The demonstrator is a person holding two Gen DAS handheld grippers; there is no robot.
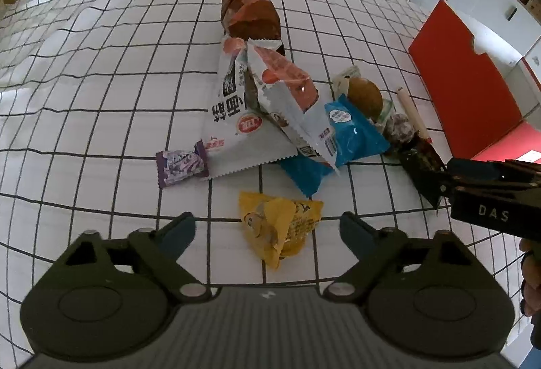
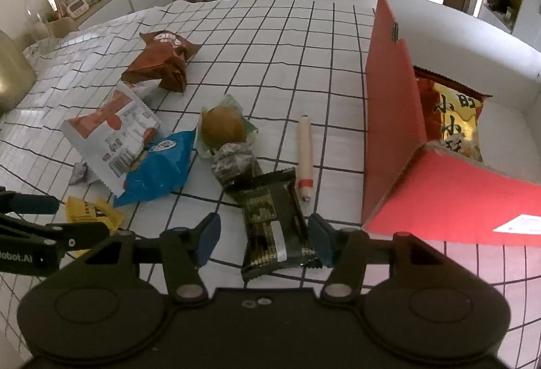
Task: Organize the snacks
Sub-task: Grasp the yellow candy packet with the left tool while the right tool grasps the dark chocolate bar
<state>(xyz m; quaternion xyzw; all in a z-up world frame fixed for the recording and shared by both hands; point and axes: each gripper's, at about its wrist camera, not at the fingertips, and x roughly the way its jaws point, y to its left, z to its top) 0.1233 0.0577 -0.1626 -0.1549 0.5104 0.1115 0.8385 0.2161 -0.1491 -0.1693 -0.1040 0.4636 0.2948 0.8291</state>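
Here we list the worktop (image 2: 263,30), under a white cloth with a black grid, and its scattered snacks. Left gripper (image 1: 267,228): jaws apart, straddling a yellow packet (image 1: 279,227) without pressing on it. Right gripper (image 2: 263,235): jaws partly closed around a dark green packet (image 2: 274,223); the right pad looks to be at the wrapper's edge, the left pad stands clear, so we count no grip. Near the middle lie a brown bag (image 2: 160,63), a white and red packet (image 2: 113,129), a blue packet (image 2: 155,166), a round brown bun in its wrapper (image 2: 223,127) and a pale sausage stick (image 2: 304,156). A purple sweet (image 1: 181,162) lies just beside the white packets. At the right stands a red box (image 2: 392,118), holding an orange and yellow bag (image 2: 453,118).
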